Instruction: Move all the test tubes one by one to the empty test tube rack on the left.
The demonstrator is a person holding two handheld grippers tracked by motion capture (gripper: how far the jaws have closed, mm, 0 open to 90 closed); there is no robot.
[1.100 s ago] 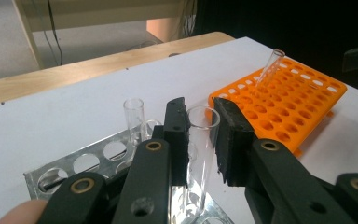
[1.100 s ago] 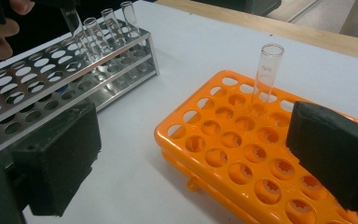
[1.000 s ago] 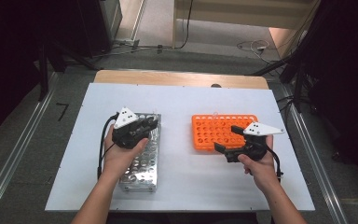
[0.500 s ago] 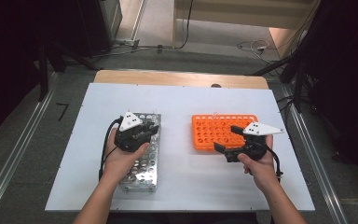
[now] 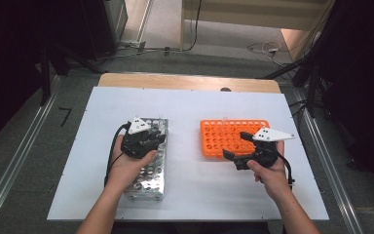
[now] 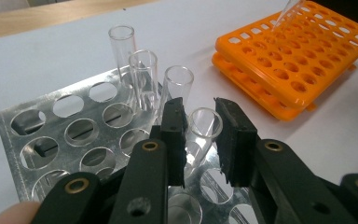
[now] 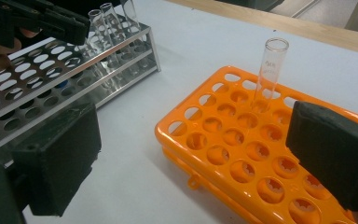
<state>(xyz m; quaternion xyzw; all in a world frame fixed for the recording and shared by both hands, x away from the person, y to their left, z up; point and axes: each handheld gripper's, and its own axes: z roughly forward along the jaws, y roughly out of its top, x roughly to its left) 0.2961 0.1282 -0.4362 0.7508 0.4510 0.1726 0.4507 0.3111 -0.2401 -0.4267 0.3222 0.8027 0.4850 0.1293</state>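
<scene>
On the white table (image 5: 190, 112) sit two racks, side by side but apart. At the left is a shiny metal rack (image 5: 148, 168) full of round holes. At the right is an orange rack (image 5: 224, 139).

Over the metal rack hangs the left gripper (image 6: 199, 135), held in the person's left hand (image 5: 126, 168). Its two black jaws stand a little apart, one on each side of a clear glass tube (image 6: 201, 133). The tube stands in a hole of the metal rack and leans a bit. The jaws look very close to the glass, but they do not squeeze it; small gaps show beside the tube. Three more glass tubes (image 6: 142, 77) stand in a row behind it, in the same rack.

Near the front edge of the orange rack is the right gripper (image 7: 191, 158), held in the right hand (image 5: 270, 175). Its jaws are wide open and hold nothing. One lone glass tube (image 7: 271, 70) stands up straight in a hole near the far side of the orange rack, well away from those jaws.
</scene>
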